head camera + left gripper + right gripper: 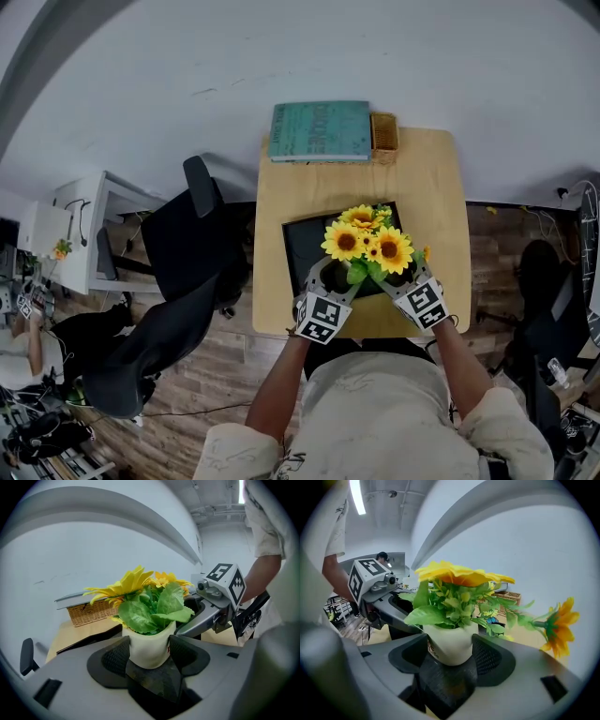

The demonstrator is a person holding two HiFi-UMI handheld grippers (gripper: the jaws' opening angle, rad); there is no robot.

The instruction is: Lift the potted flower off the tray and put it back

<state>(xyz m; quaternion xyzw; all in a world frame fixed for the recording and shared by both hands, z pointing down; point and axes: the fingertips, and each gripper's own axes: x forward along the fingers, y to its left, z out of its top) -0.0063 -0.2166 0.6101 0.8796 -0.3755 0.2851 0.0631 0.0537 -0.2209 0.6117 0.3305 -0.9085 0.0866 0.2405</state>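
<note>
A potted flower (367,242) with yellow sunflowers and green leaves hangs over the black tray (302,246) on the wooden table (441,197). Its small white pot (147,646) sits between the pads of my left gripper (149,652), which press on its sides. From the other side my right gripper (451,652) is shut on the same pot (452,644). In the head view the left gripper (336,277) and right gripper (401,279) flank the plant, and the blooms hide the pot. I cannot tell whether the pot's base touches the tray.
A teal book (321,131) and a wicker basket (383,133) lie at the table's far edge. A black office chair (178,248) stands left of the table on the wooden floor. A white wall lies beyond the table.
</note>
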